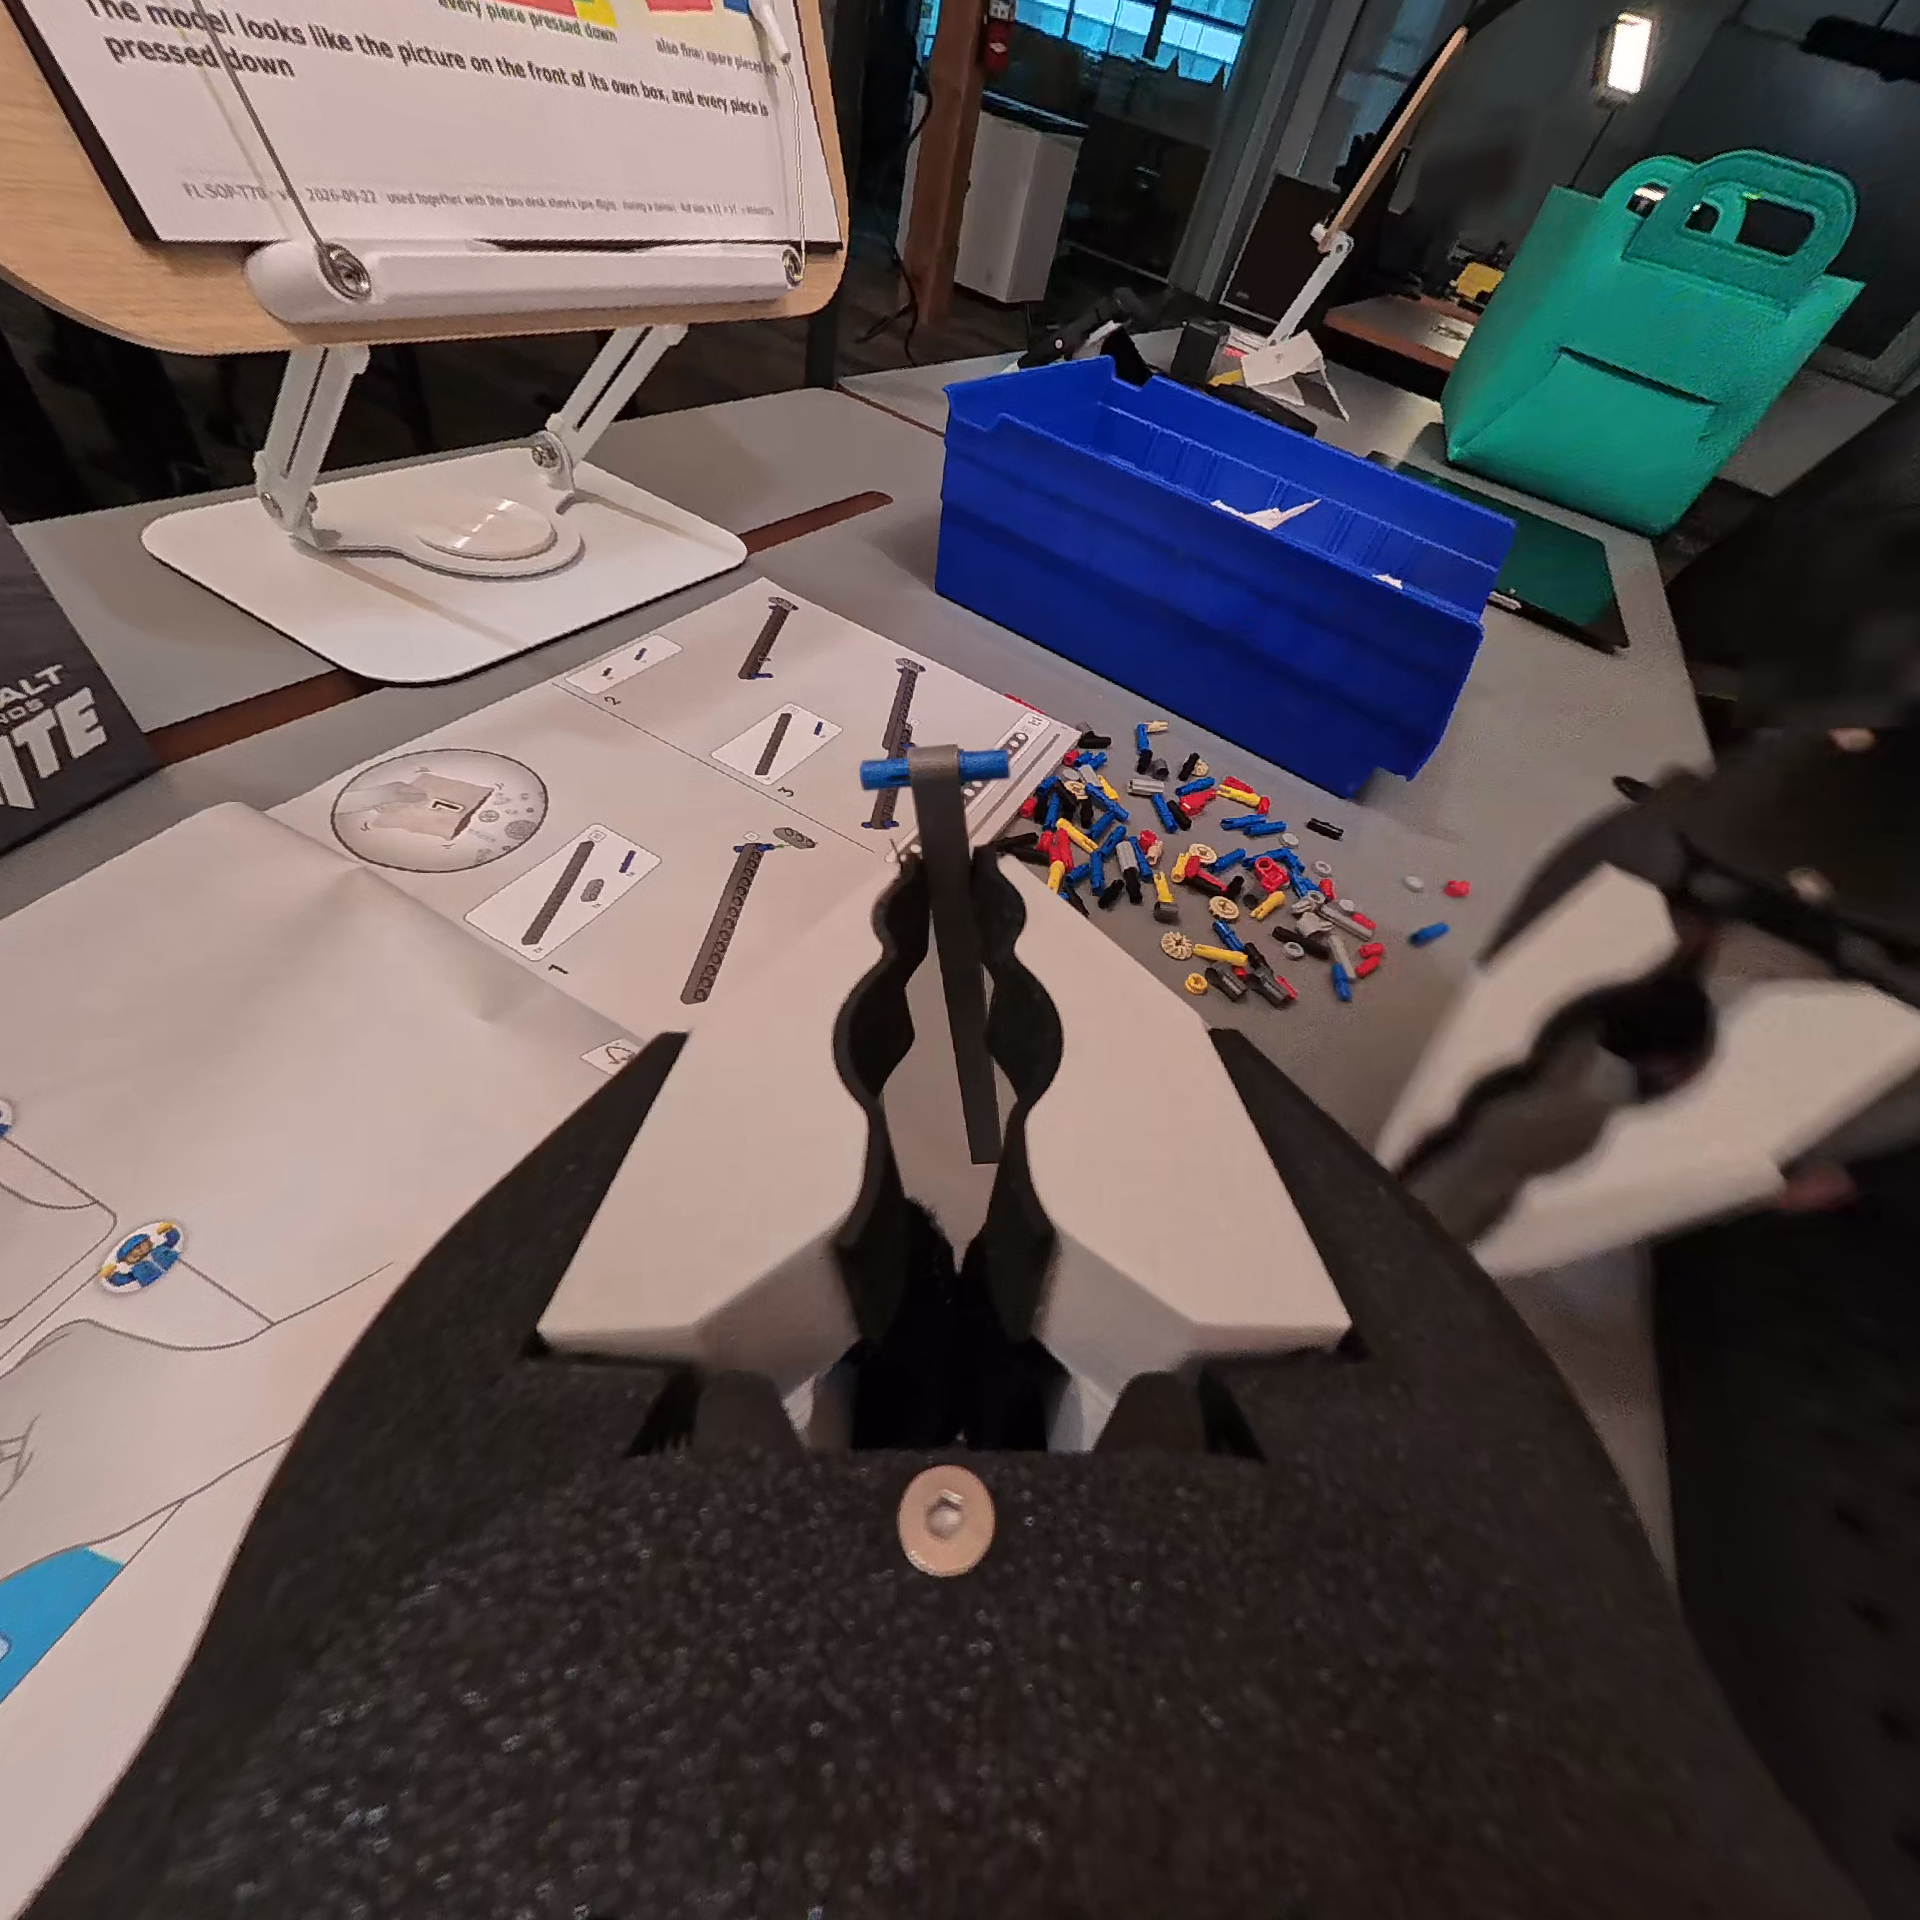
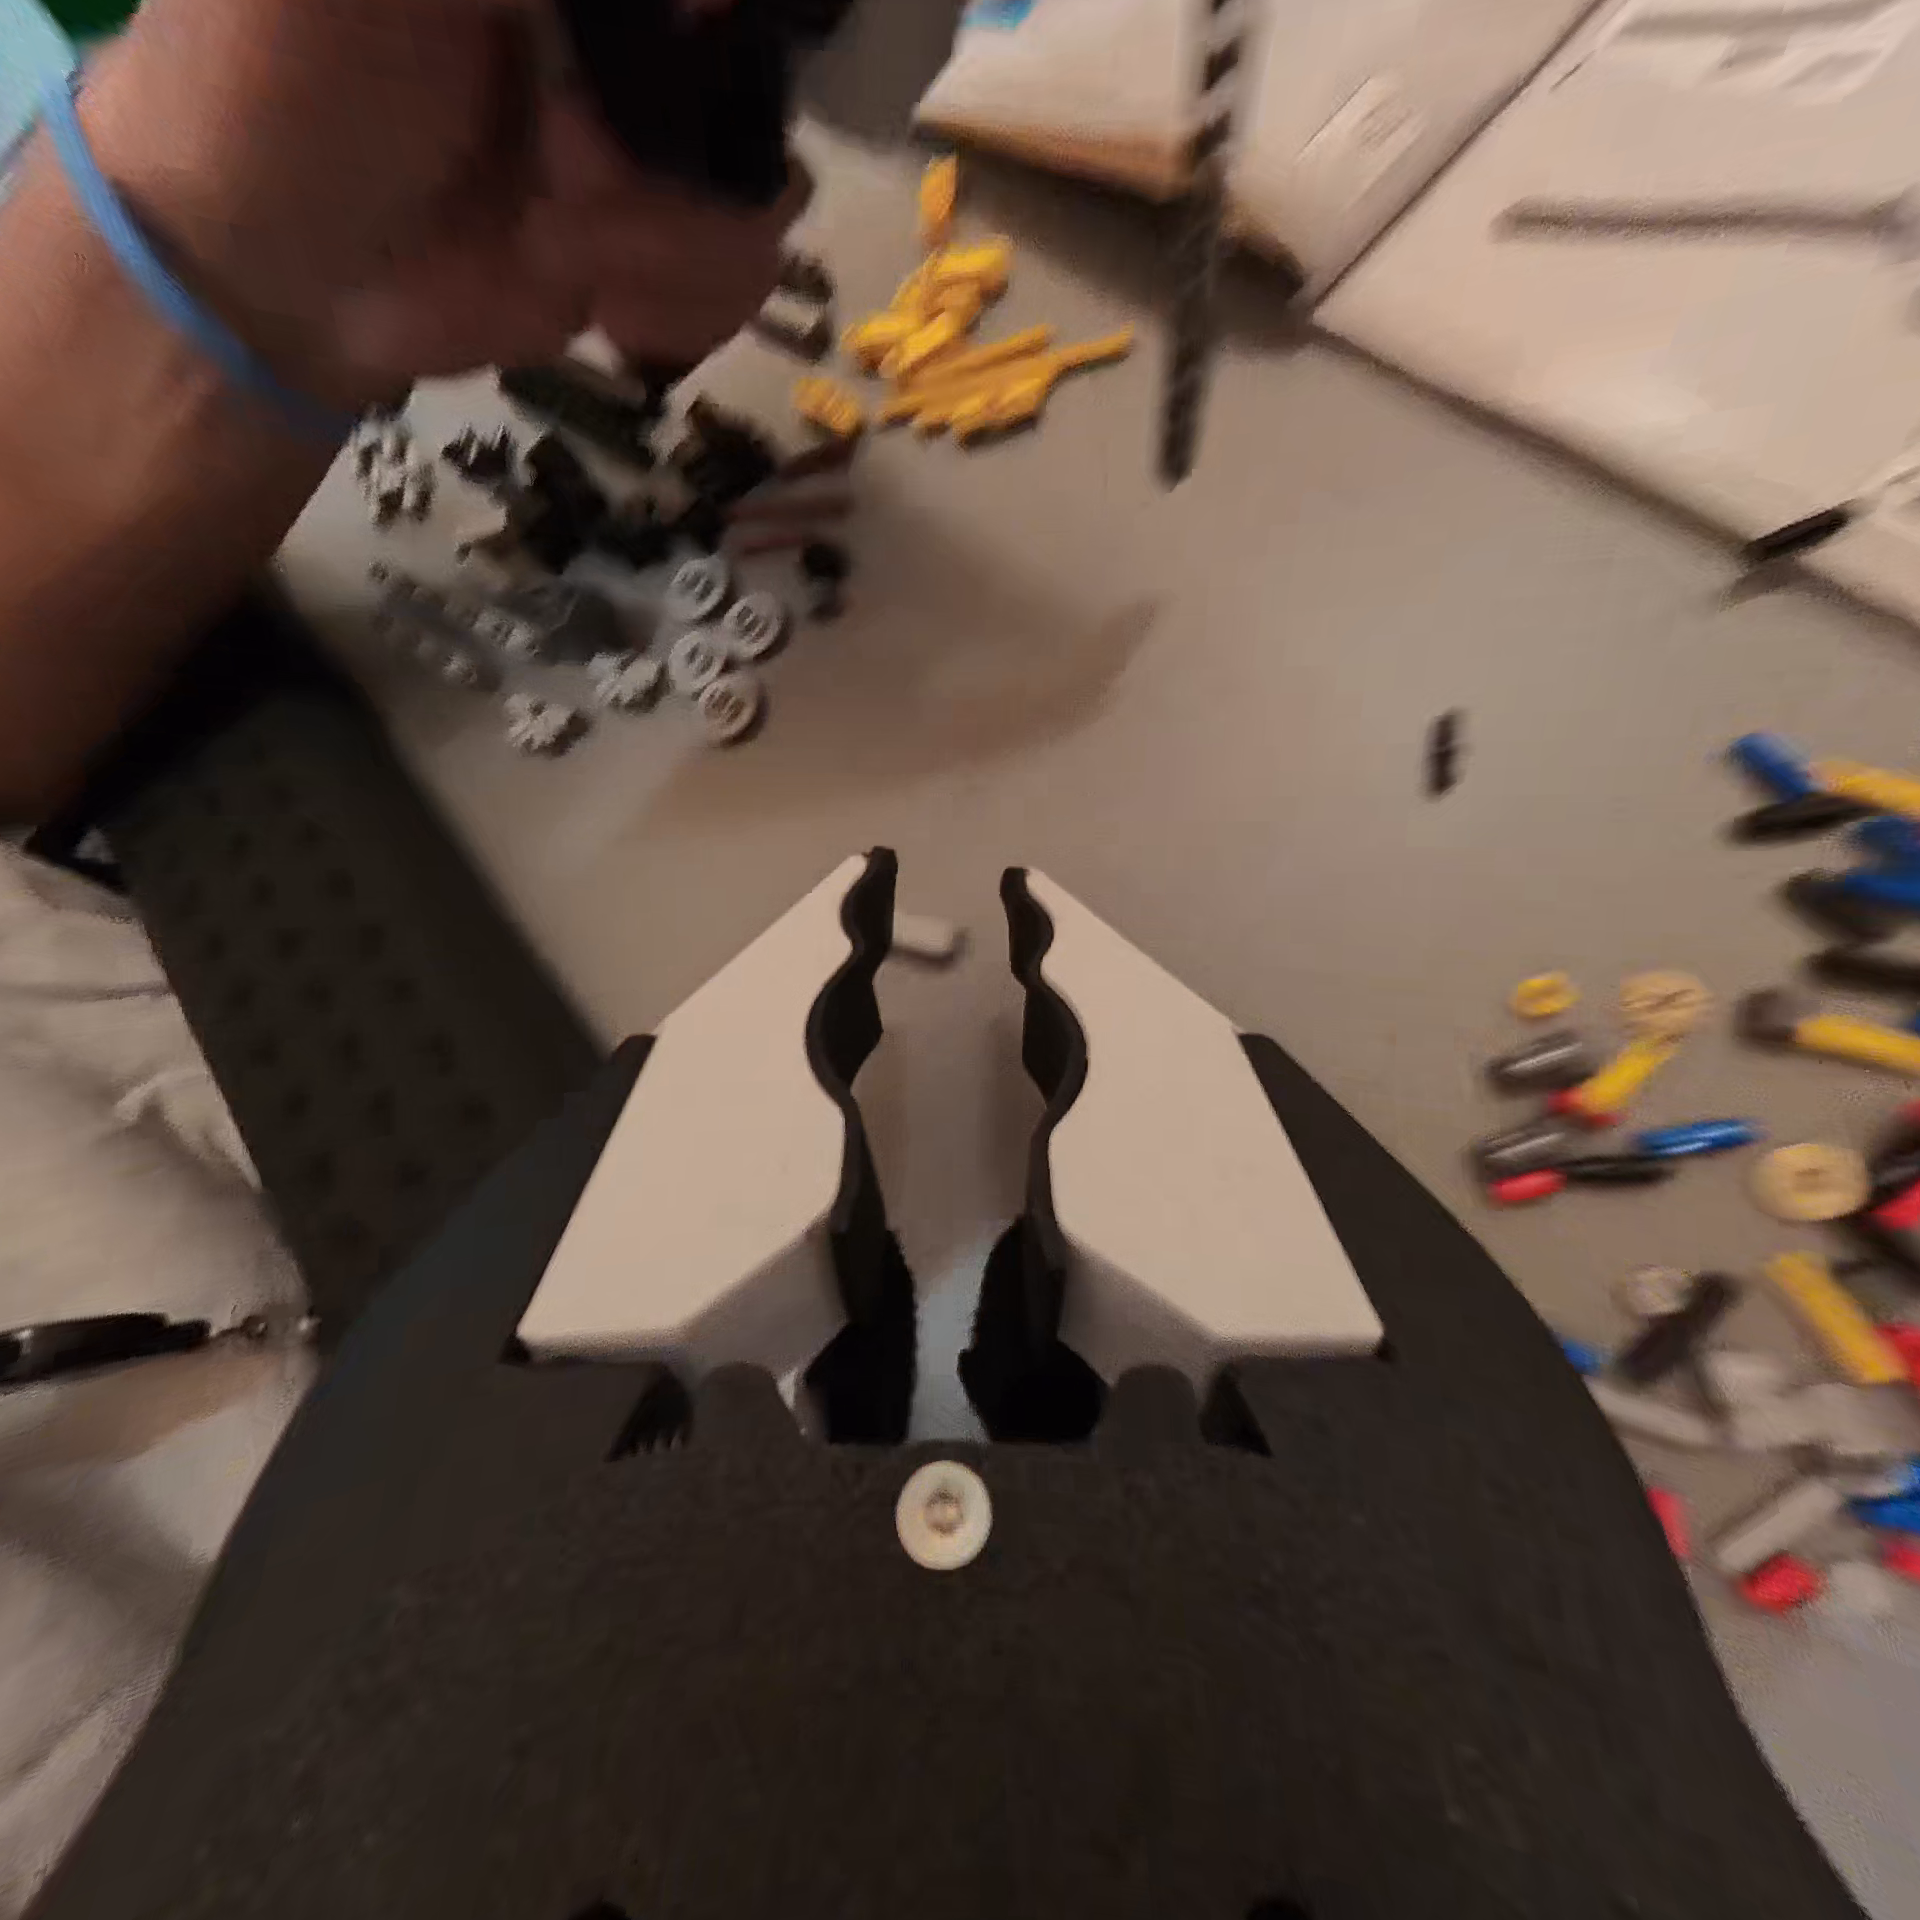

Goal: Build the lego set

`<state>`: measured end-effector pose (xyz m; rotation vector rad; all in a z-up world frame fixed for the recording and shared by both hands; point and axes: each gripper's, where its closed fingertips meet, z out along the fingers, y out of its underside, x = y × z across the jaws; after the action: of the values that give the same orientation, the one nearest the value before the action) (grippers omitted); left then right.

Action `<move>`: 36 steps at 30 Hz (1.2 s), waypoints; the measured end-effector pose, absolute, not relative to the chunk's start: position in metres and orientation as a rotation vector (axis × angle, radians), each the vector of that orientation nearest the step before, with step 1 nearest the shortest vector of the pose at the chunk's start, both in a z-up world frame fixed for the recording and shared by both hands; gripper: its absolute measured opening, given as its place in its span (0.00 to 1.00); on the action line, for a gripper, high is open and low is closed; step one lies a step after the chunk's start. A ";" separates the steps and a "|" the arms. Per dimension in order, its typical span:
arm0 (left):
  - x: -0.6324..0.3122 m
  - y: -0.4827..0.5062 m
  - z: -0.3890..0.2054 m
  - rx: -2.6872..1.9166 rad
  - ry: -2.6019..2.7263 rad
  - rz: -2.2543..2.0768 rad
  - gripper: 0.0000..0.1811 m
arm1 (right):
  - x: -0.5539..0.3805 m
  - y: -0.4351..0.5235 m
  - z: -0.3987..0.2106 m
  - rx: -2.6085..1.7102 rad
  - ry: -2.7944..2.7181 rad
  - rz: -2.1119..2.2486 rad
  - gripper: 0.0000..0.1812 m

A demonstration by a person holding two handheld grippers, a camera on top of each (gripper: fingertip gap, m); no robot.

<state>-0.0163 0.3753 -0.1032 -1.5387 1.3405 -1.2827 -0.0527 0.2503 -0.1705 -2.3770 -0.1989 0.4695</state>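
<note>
My left gripper [image 1: 940, 873] is shut on a long dark grey beam [image 1: 951, 935], held upright above the open instruction booklet [image 1: 416, 935]. A blue pin [image 1: 933, 770] crosses the beam's top end. My right gripper [image 2: 945, 878] is open, low over the grey table. A small light grey piece [image 2: 925, 932] lies on the table between its tips, not gripped. The right gripper also shows blurred in the left wrist view [image 1: 1558, 1039], to the right of the left one. The beam also shows in the right wrist view [image 2: 1195, 312].
A pile of small coloured pins [image 1: 1195, 862] lies right of the booklet, before a blue bin [image 1: 1216, 561]. A document stand [image 1: 436, 551] and a green bag [image 1: 1662, 332] stand behind. Yellow pieces [image 2: 956, 343], black and grey pieces [image 2: 623, 540] and a hand [image 2: 364, 208] show far off. The grippers' ends are close to 15 cm from one another.
</note>
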 end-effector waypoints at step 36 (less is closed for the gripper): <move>-0.021 0.342 -0.111 -1.518 1.570 -1.259 0.03 | -0.046 0.238 -0.205 -2.445 -0.374 -0.024 0.13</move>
<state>-0.0207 0.3424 -0.1111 -1.5180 1.5704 -1.2586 -0.0461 0.2375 -0.2050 -2.4447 -0.3742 -0.0245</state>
